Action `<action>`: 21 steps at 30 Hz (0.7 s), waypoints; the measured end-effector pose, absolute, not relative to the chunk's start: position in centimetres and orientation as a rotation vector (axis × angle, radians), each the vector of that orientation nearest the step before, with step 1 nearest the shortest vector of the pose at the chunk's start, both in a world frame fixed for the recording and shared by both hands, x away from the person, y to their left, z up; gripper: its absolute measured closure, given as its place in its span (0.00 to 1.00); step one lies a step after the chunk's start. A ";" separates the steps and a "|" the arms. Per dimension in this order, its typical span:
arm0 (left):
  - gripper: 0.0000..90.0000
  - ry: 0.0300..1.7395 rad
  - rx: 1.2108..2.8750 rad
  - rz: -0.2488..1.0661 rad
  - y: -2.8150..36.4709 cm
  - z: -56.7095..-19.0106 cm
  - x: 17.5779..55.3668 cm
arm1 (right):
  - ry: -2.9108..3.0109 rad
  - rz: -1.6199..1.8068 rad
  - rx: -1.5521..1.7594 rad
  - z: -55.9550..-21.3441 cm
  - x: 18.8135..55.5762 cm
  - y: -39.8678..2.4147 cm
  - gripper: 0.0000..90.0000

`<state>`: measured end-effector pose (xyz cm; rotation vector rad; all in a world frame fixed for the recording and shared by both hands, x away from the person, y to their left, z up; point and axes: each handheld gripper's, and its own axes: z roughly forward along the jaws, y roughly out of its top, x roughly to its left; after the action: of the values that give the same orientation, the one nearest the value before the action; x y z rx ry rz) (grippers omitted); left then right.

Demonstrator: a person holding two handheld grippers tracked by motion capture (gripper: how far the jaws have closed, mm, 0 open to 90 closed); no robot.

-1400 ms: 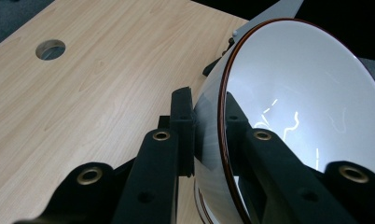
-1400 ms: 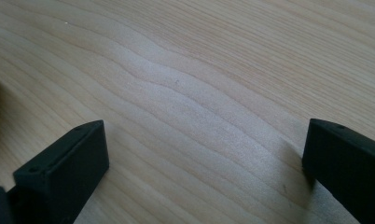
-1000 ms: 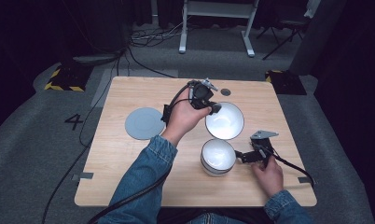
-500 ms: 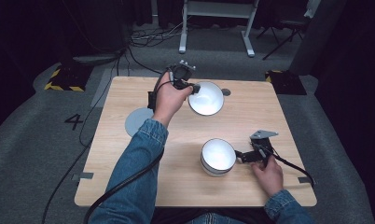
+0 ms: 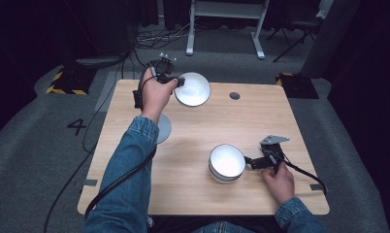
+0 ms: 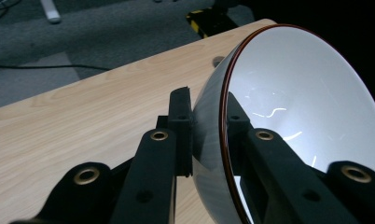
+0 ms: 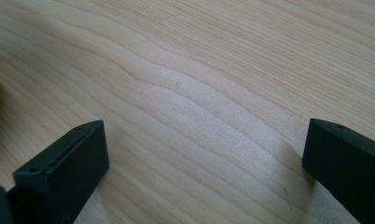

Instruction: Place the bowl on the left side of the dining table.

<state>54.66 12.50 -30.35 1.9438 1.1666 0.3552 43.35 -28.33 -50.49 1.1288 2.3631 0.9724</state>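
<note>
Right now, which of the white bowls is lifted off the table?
The white bowl at the far edge: the left gripper pinches its rim and holds it tilted in the air. The other bowl sits flat on the table beside the right gripper.

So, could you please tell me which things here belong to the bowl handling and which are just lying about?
In the job:
- white bowl, clamped by its rim in the left gripper
- stack of bowls beside the open right gripper

Lying about:
- grey plate on the table
- cables on the floor
- white stand
</note>
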 end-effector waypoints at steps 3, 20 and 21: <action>0.87 1.203 1.928 0.379 13.9 -30.4 54.8 | 2.363 0.972 1.129 -50.5 43.4 -28.3 0.01; 0.87 1.394 1.857 0.448 19.9 -31.4 55.4 | 2.363 0.972 1.128 -50.5 43.4 -28.3 0.01; 0.87 1.394 1.857 0.448 19.9 -31.4 55.4 | 2.363 0.977 1.132 -50.5 43.4 -28.3 0.01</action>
<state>55.39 19.87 -31.42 1.8567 1.3938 0.4483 43.35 -28.31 -50.49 1.1324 2.3630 0.9774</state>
